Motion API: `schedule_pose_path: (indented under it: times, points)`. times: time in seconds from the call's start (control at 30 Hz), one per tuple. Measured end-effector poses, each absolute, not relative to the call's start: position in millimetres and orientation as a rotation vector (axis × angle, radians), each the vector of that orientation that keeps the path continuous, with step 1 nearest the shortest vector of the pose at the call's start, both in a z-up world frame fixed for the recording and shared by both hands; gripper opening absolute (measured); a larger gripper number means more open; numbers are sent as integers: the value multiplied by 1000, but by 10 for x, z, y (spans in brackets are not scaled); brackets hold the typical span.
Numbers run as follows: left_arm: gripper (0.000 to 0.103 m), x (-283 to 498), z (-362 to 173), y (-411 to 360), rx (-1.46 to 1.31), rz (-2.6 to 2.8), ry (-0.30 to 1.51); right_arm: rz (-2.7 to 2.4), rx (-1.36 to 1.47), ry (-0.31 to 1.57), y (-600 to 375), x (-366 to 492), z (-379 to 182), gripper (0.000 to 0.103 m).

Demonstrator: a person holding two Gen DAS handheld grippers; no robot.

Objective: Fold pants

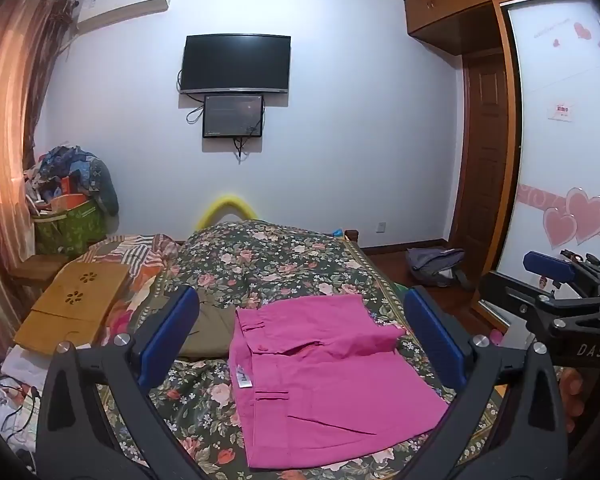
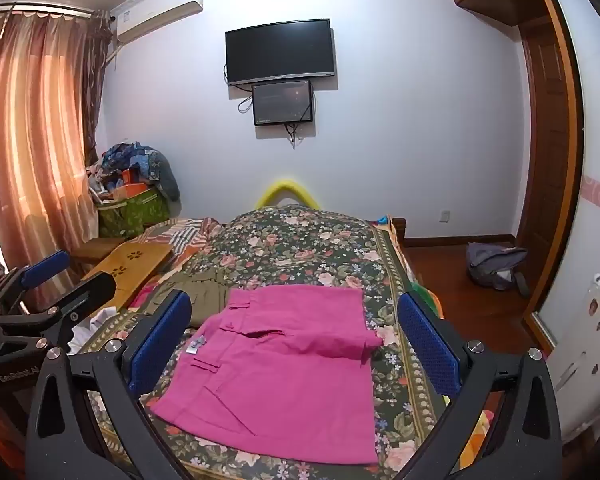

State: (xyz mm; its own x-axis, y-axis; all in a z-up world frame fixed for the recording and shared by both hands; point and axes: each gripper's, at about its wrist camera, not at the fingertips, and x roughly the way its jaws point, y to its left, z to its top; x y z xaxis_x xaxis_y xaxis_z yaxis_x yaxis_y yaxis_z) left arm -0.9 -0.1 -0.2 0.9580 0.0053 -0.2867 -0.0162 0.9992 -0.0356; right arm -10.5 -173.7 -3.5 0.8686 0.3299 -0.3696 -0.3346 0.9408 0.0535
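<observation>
Pink pants (image 1: 324,380) lie folded in a compact rectangle on the floral bedspread (image 1: 268,264), waistband to the left with a white label; they also show in the right wrist view (image 2: 284,372). My left gripper (image 1: 300,340) is open and empty, held above the pants, its blue pads either side of them. My right gripper (image 2: 296,340) is open and empty too, above the same pants. Each gripper appears at the edge of the other's view: the right one (image 1: 556,280), the left one (image 2: 48,276).
An olive garment (image 2: 196,296) lies folded just left of the pink pants. A wooden lap tray (image 1: 76,304) sits at the bed's left side, with cables and white cloth (image 1: 16,392) below it. A green basket of clutter (image 1: 68,224) stands far left. A grey bag (image 2: 496,264) lies on the floor at right.
</observation>
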Motion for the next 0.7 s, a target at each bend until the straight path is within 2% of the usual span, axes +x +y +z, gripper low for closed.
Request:
schedule_pose_path:
  times: [0.7]
  points:
    - [103,-56,62,-37,-39,-5,294,350,-12,379,-1777,-104,-17,103]
